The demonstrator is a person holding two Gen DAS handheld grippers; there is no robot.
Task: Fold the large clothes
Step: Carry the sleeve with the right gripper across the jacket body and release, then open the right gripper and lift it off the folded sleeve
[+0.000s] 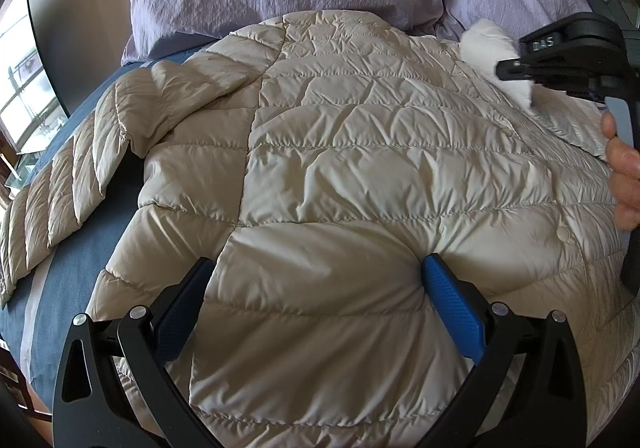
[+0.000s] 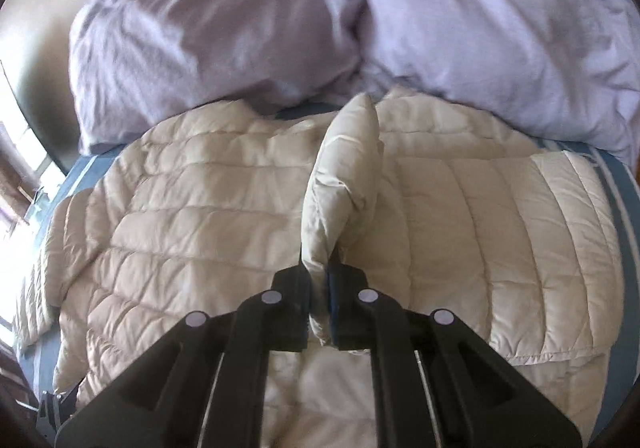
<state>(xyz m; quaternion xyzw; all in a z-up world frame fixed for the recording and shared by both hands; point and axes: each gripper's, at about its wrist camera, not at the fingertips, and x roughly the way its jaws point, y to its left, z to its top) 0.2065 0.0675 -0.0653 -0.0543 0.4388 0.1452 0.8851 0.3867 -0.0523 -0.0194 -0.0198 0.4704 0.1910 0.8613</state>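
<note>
I pinch a sleeve (image 2: pixel 344 184) in my right tool (image 2: pixel 320 312), left tool (image 1: pixel 320 312) spread wide on the jacket (image 1: pixel 340 152) mid-bed (image 1: pixel 68 268); next I judge laying it flat across the jacket.

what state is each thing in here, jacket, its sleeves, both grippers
beige quilted puffer jacket: spread flat on bed
left sleeve: stretched out sideways, unfolded
right sleeve cuff: lifted, pinched
left gripper: open, fingers resting on jacket
right gripper: shut on cuff
</note>
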